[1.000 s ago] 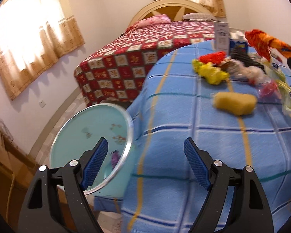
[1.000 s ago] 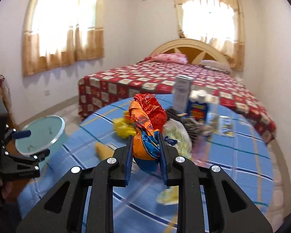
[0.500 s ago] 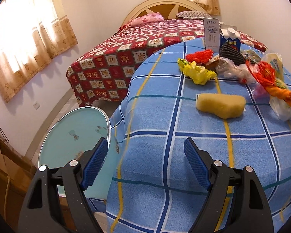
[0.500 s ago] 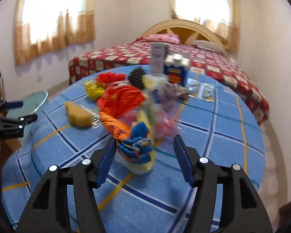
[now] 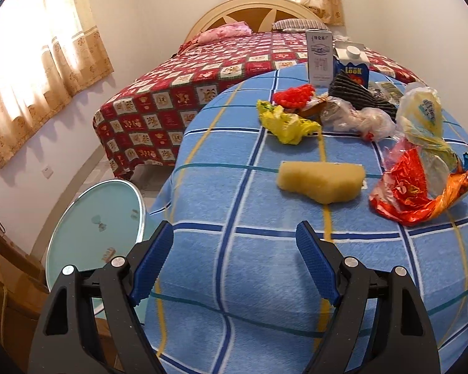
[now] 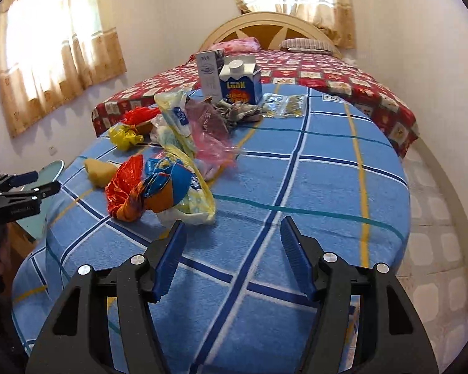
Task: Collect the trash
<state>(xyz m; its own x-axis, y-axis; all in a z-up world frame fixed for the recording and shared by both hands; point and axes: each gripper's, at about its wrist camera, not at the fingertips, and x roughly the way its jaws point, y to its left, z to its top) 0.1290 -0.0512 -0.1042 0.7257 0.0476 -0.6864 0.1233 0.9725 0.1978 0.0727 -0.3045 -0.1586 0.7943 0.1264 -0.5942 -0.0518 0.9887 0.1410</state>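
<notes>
Lying released on table [image 6: 327, 187]: wrapper bundle [image 6: 153, 187]; right gripper [image 6: 231, 258] jaws just opened.

Tablecloth [image 6: 327, 168]: light blue, checked with dark blue, white, yellow and teal lines. Bedspread [image 5: 177, 93]: red patchwork with cream squares. Crumpled wrapper [image 6: 140, 187]: red, orange, blue. Sponge [image 5: 323, 180]: pale yellow. Carton [image 6: 241, 85]: blue and white. Bin lid [image 5: 93, 227]: pale teal. Gripper pads [image 5: 153, 265]: blue.
</notes>
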